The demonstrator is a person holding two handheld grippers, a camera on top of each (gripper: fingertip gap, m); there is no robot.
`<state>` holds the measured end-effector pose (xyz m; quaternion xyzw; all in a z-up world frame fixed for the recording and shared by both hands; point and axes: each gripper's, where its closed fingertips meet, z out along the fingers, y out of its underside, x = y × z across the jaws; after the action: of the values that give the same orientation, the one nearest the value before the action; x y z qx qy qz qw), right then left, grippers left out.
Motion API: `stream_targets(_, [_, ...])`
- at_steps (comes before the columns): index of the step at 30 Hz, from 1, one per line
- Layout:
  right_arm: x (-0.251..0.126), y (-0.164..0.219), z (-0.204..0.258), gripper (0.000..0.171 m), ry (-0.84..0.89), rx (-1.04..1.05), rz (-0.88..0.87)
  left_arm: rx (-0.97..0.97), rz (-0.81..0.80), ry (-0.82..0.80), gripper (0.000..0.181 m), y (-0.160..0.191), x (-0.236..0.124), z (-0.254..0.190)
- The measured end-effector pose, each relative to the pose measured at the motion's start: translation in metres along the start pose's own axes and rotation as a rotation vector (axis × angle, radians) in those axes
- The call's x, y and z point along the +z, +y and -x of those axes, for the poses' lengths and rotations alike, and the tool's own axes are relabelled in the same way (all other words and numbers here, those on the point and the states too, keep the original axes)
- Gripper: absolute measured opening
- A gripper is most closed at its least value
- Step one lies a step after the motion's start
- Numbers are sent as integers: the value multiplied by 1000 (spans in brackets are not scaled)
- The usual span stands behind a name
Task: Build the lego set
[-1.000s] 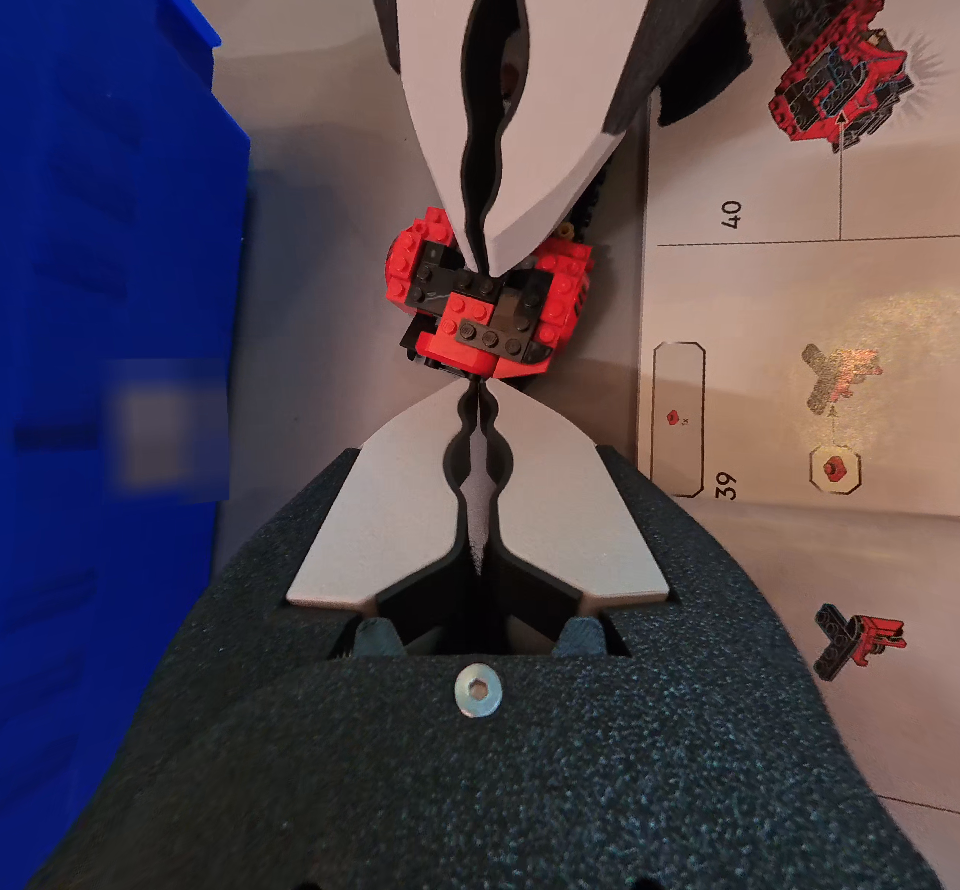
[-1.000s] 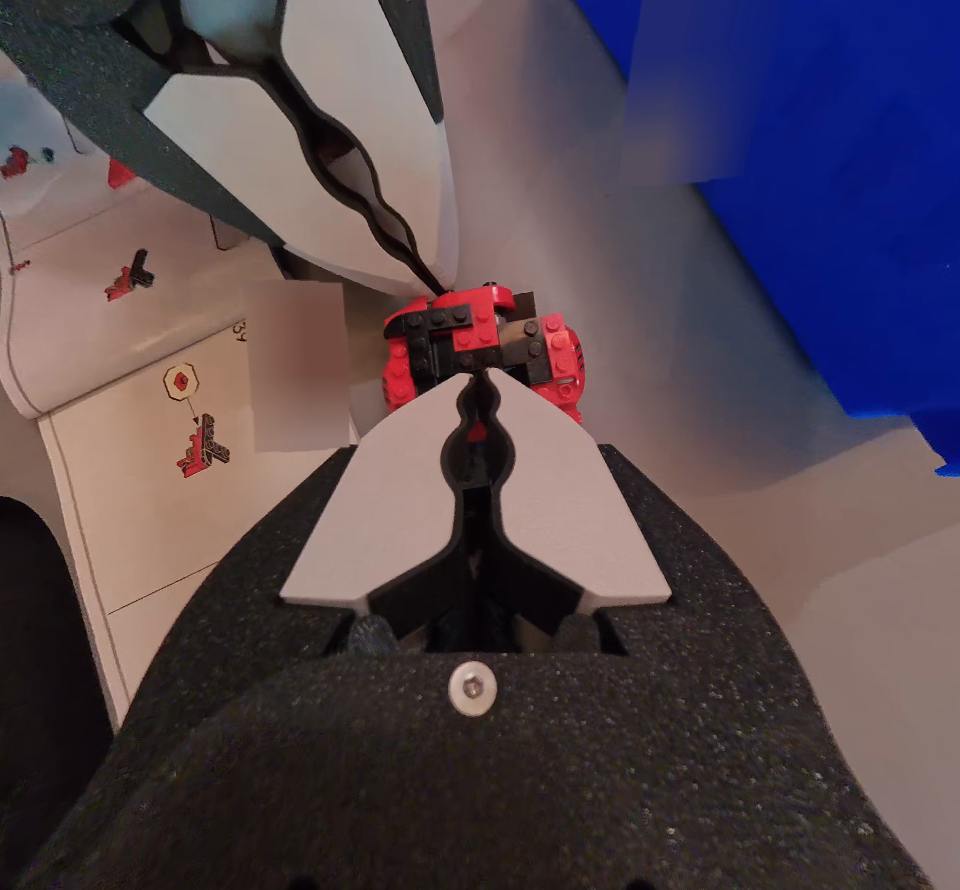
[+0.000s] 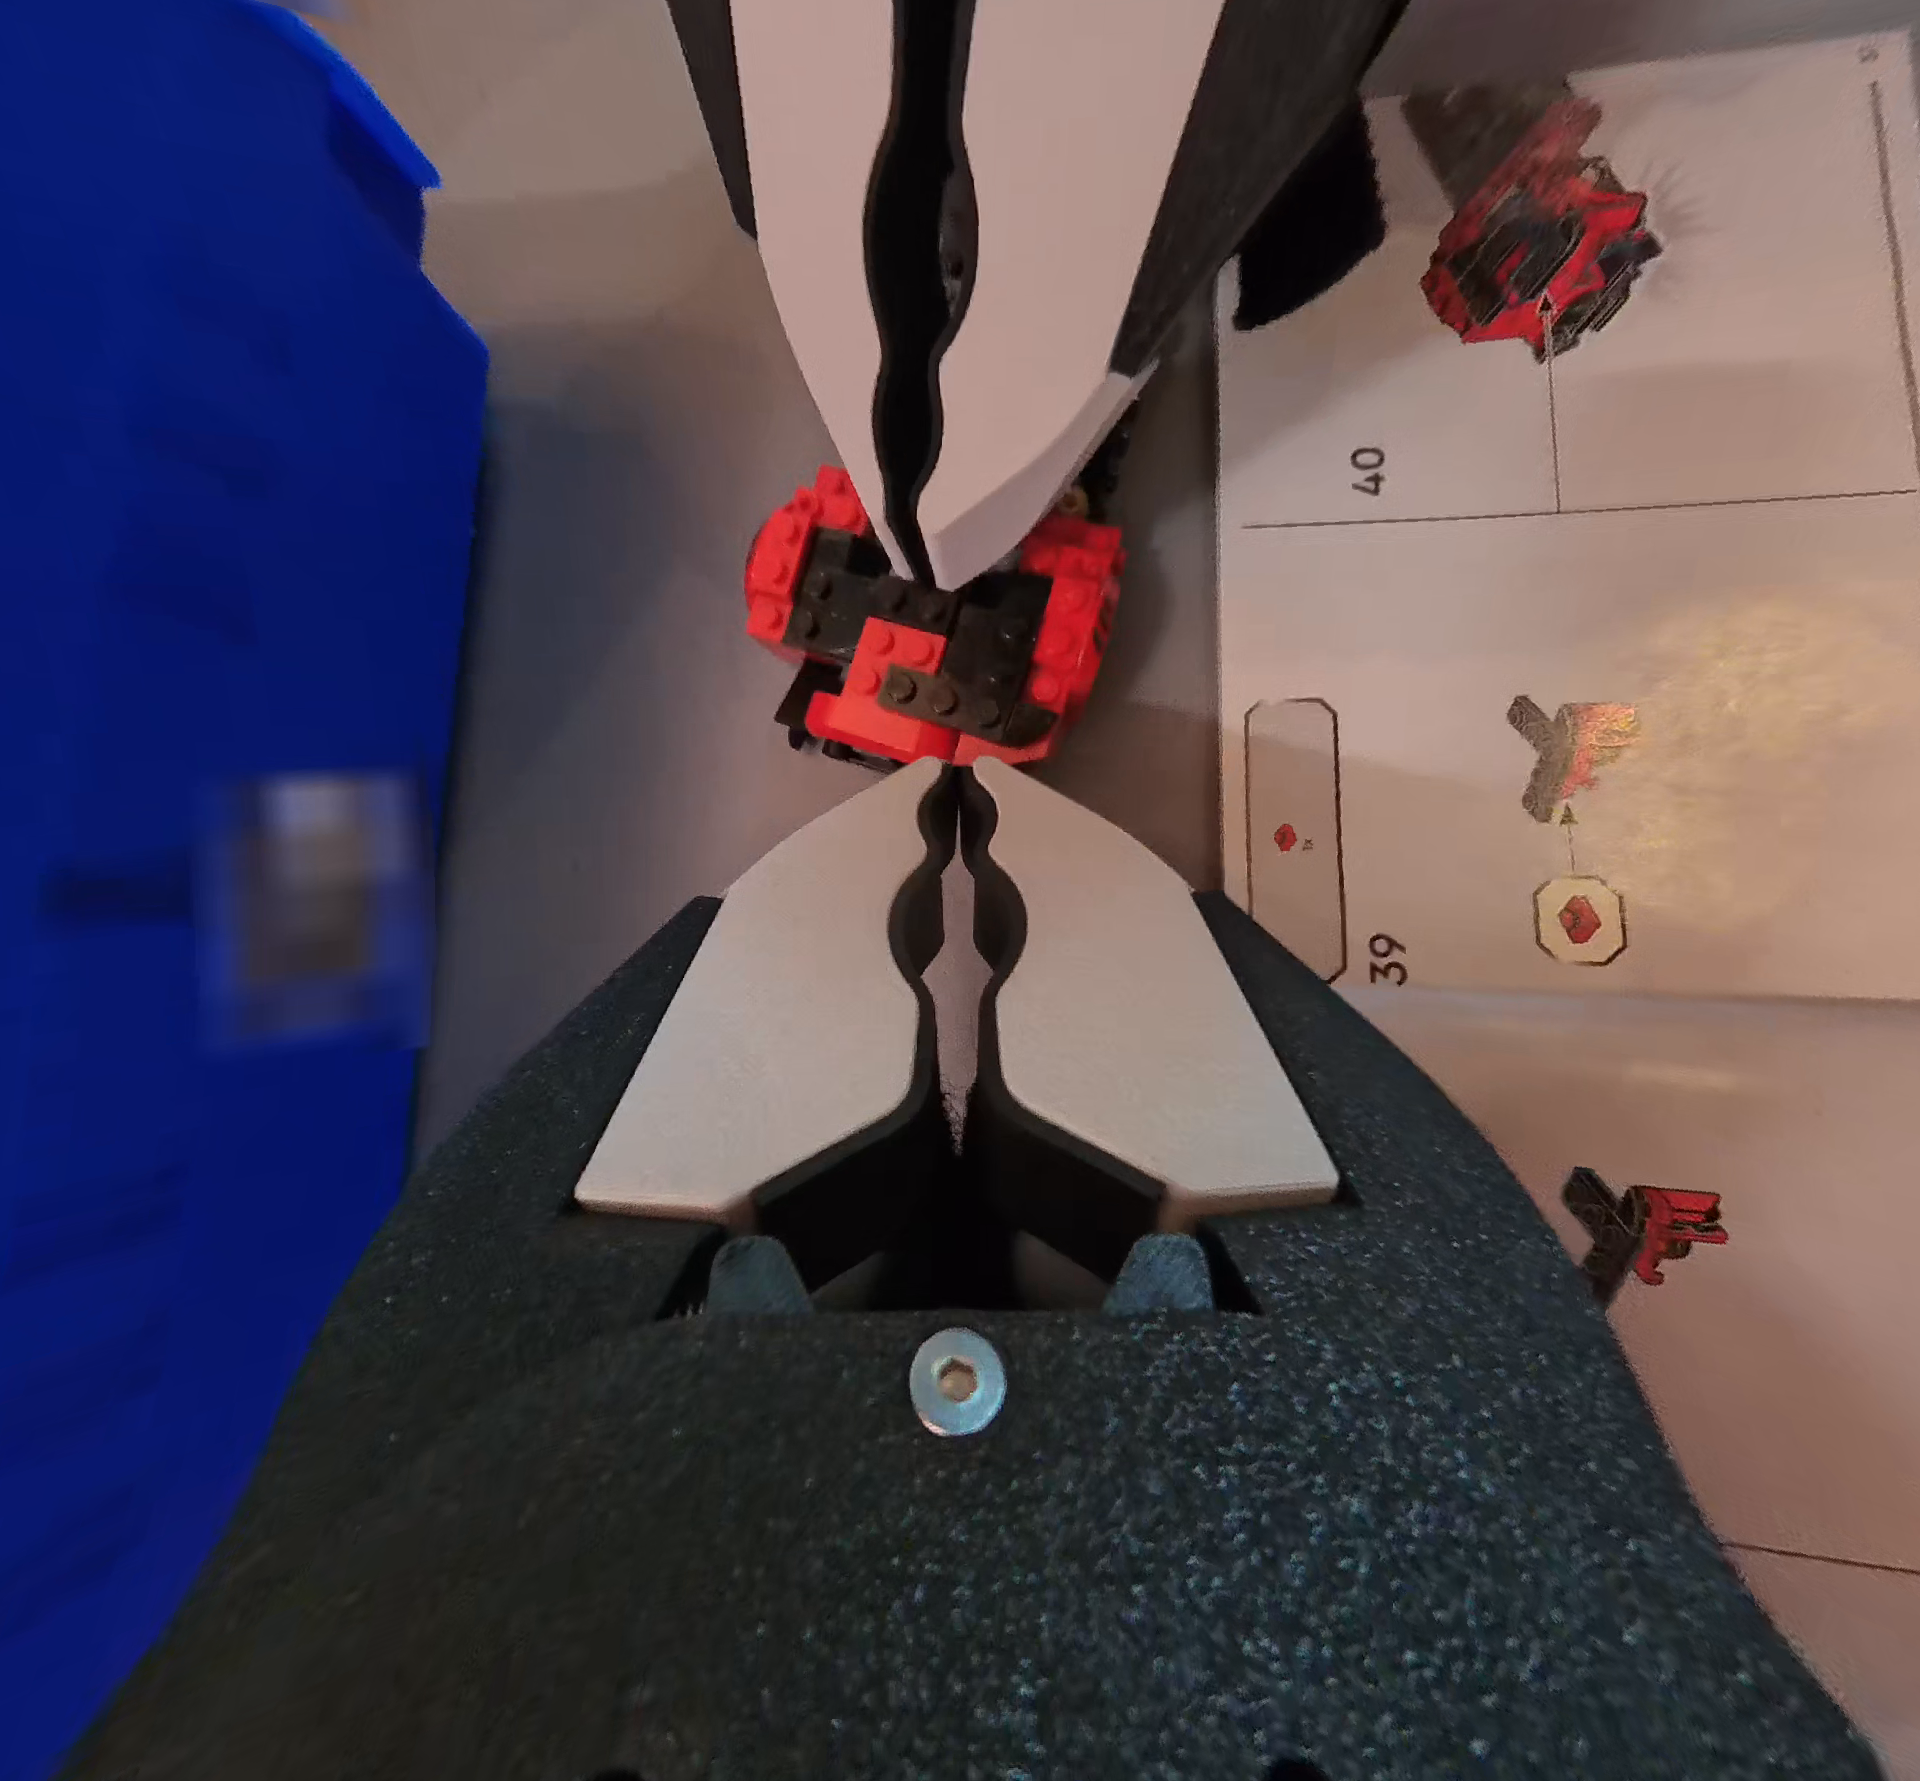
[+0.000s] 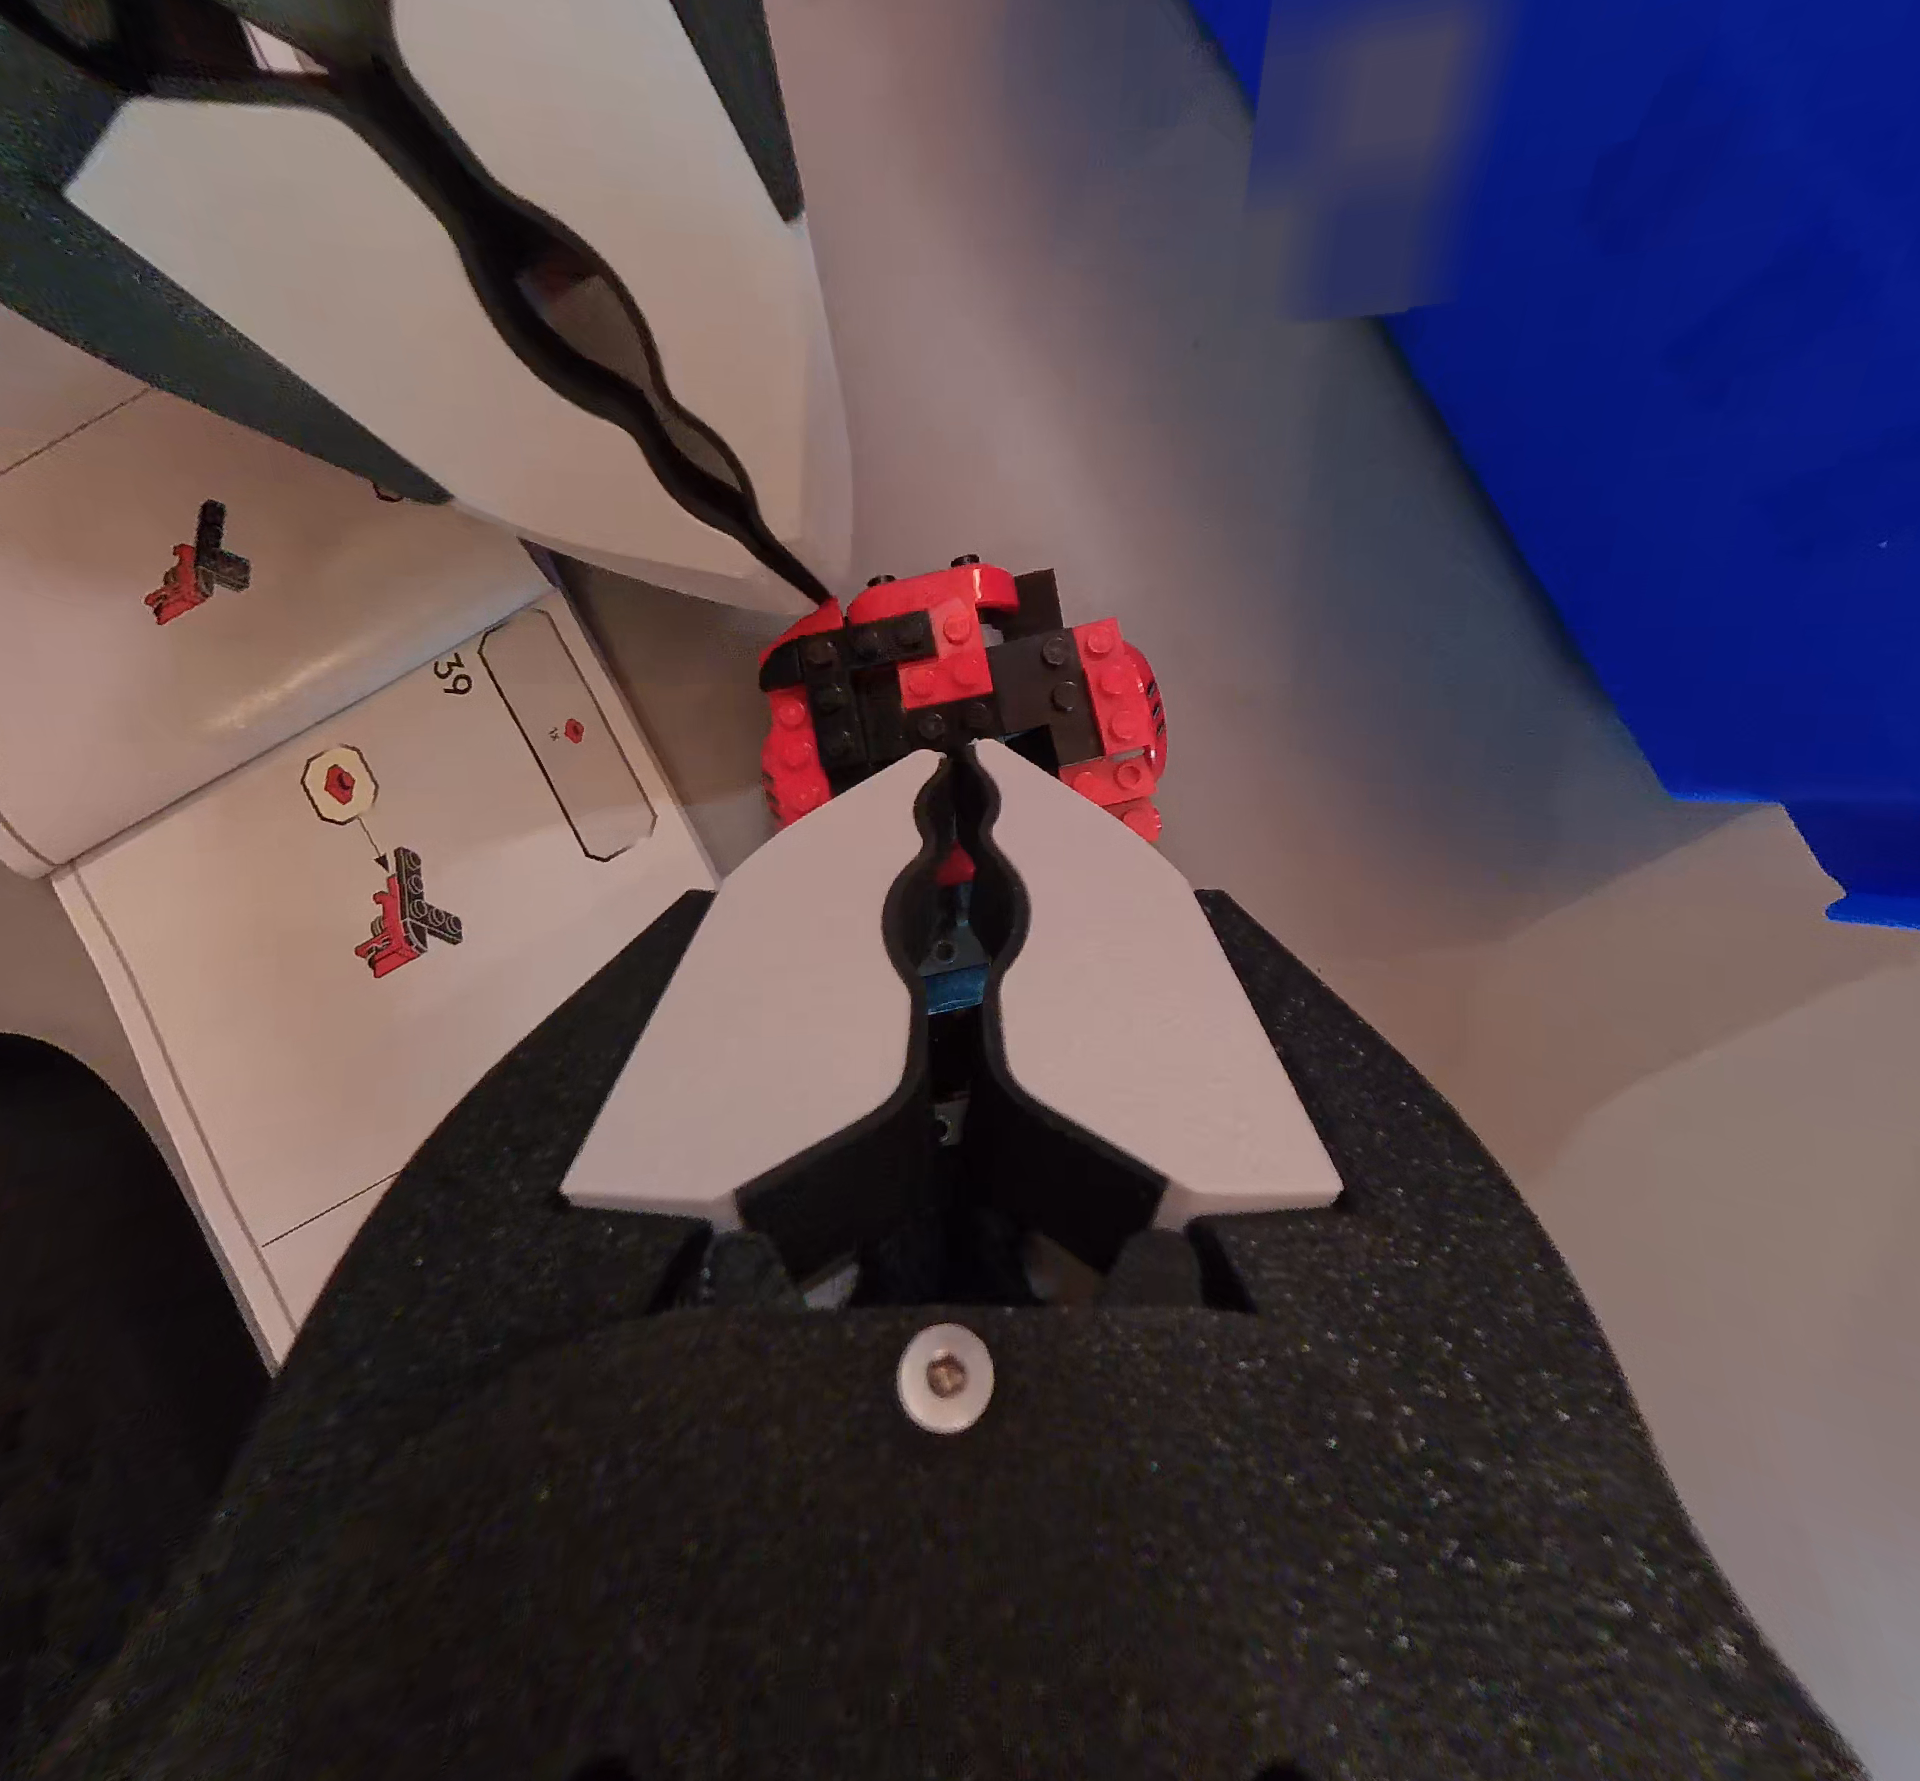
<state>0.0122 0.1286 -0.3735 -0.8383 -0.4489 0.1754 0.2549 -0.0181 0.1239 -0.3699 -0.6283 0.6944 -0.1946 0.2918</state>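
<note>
A small red and black lego model (image 3: 935, 651) sits on the grey table between the two grippers. My left gripper (image 3: 957, 768) is shut, with its tips against the model's near edge. My right gripper (image 3: 923, 570) comes in from the top of the left wrist view, shut, with its tips on the black plates on top of the model. In the right wrist view the model (image 4: 966, 682) lies just past my right gripper (image 4: 963, 752). The left gripper (image 4: 821, 601) touches the model's far left red corner. I cannot tell whether either one pinches a part.
A blue plastic bin (image 3: 208, 588) stands close on one side of the model and also shows in the right wrist view (image 4: 1662, 277). An open instruction booklet (image 3: 1610, 640) lies flat on the other side (image 4: 312, 900). A dark object (image 4: 83, 1316) sits at the lower left. My left and right fingertips are right by each other.
Little has changed. The model and the right gripper's tips have shifted slightly in the left wrist view. Both grippers stay shut against the model.
</note>
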Motion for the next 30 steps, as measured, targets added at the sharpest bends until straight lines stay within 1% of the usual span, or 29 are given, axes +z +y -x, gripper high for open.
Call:
stream_targets(13, [1, -1, -2, 0, 4, 3, -9, -7, -16, 27, 0, -2, 1, -4])
stream_targets(26, [-1, -2, -4, 0, 11, -34, 42, -16, -18, 22, 0, -3, -1, -2])
stream_targets(27, [-3, -3, -4, 13, 5, -22, 29, -19, -24, 17, 0, -4, -3, -1])
stream_targets(30, [-14, -9, -7, 15, 11, -20, -7, -34, -51, -19, 0, -6, -7, 8])
